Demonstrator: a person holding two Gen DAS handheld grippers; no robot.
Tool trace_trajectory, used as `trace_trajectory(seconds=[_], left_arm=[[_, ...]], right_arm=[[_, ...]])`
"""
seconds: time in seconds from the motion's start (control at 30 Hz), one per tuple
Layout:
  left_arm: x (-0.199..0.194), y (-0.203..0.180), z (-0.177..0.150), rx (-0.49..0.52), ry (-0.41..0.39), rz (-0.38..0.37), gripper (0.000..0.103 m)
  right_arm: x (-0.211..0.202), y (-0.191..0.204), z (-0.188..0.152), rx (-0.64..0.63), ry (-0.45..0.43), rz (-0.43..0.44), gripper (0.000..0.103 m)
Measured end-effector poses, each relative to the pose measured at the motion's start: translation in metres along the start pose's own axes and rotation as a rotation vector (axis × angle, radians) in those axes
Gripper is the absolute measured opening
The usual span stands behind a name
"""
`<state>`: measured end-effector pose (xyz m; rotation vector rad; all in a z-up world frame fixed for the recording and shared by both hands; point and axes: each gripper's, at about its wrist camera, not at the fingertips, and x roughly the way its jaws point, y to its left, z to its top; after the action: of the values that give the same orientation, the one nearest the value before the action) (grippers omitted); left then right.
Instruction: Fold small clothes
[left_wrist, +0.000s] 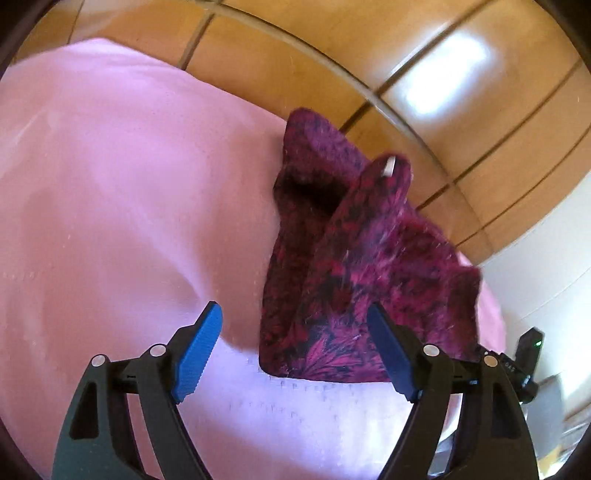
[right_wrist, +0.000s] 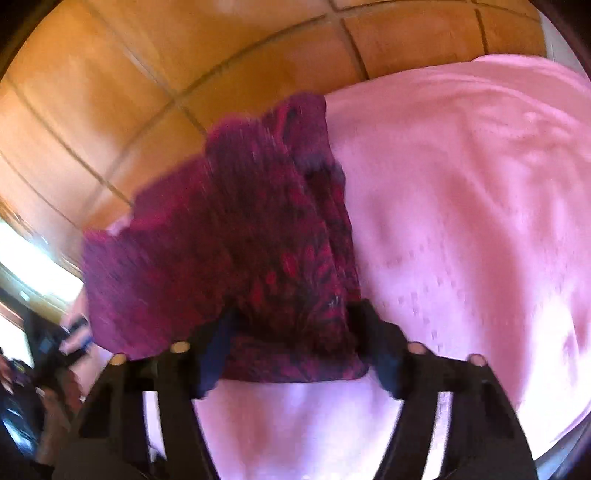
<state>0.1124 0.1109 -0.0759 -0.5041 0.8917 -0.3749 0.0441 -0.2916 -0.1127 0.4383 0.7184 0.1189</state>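
Your left gripper (left_wrist: 295, 347), black arms with blue ribbed pads, has its fingers spread wide apart and nothing pinched; the near edge of the dark magenta and black patterned fabric garment (left_wrist: 354, 266) sits between the pads, and you can't quite tell whether the right-hand pad brushes the cloth, but it isn't clamped. That garment lies crumpled on the pale pink cloth cover (left_wrist: 122, 192), near the cover's edge, with part of it standing up in a peak where a small white tag (left_wrist: 389, 167) shows at the top. Beyond the cover you see orange-brown floor tiles (left_wrist: 303, 62) with dark grout lines. Your right gripper (right_wrist: 291, 354) also has its fingers apart, and the garment (right_wrist: 236, 251) hem lies in the gap between them over the pink cover (right_wrist: 461, 221); this view is motion-blurred and the pads are dark, so you can't tell whether either pad touches the cloth, though they aren't closed on it. In the right wrist view, the garment bunches up toward the tiled floor (right_wrist: 110, 92). A blurred dark device shows at the lower left edge there, too smeared to identify.
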Motion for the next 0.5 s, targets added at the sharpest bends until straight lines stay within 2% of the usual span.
trace_trajectory(seconds=[0.07, 0.1, 0.13, 0.17, 0.27, 0.5], left_arm=[[0.014, -0.003, 0.002, 0.0, 0.022, 0.018, 0.056], [0.022, -0.004, 0.004, -0.022, 0.062, -0.018, 0.034], [0.023, -0.005, 0.003, -0.03, 0.065, -0.018, 0.027], [0.021, -0.007, 0.005, -0.021, 0.053, -0.01, 0.02], [0.009, -0.003, 0.0, -0.047, 0.05, -0.05, 0.013], [-0.018, -0.015, -0.027, -0.042, 0.049, -0.122, 0.01]], right_arm=[[0.002, 0.001, -0.003, -0.006, -0.023, -0.035, 0.051], [0.004, 0.0, -0.004, -0.001, -0.027, -0.04, 0.04], [0.004, 0.001, -0.003, 0.003, -0.033, -0.046, 0.028], [0.002, 0.001, -0.001, 0.007, -0.038, -0.049, 0.024], [-0.011, 0.002, 0.0, 0.013, -0.052, -0.028, 0.018], [-0.049, -0.006, -0.015, 0.103, -0.079, 0.111, 0.013]])
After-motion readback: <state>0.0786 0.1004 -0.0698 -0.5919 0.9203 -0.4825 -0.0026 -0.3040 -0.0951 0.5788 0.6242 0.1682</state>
